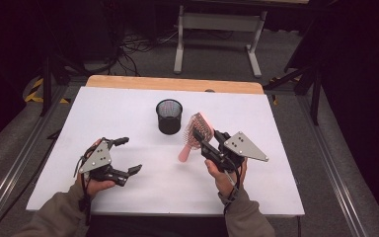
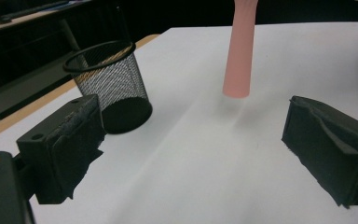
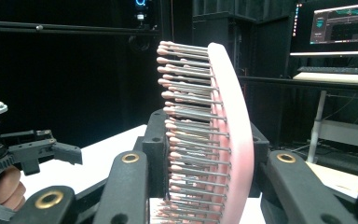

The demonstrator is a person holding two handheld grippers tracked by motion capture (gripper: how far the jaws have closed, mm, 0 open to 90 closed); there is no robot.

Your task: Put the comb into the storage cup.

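A pink hairbrush (image 1: 193,132) is tilted with its bristled head up, and my right gripper (image 1: 208,139) is shut on that head. In the right gripper view the bristles and pink back (image 3: 230,121) stand between the two black jaws of the right gripper (image 3: 205,154). The handle (image 2: 240,51) points down, its end close to the white tabletop. A black mesh cup (image 1: 169,116) stands upright just left of the brush, also seen as the mesh cup (image 2: 112,84). My left gripper (image 1: 132,155) is open near the front left with nothing between its jaws; its pads (image 2: 70,135) are far apart.
The white tabletop (image 1: 128,113) has a wooden strip (image 1: 172,83) along its far edge. Metal rails run down both sides of the table. A table frame and cables lie on the floor beyond. A monitor (image 3: 340,25) glows in the background.
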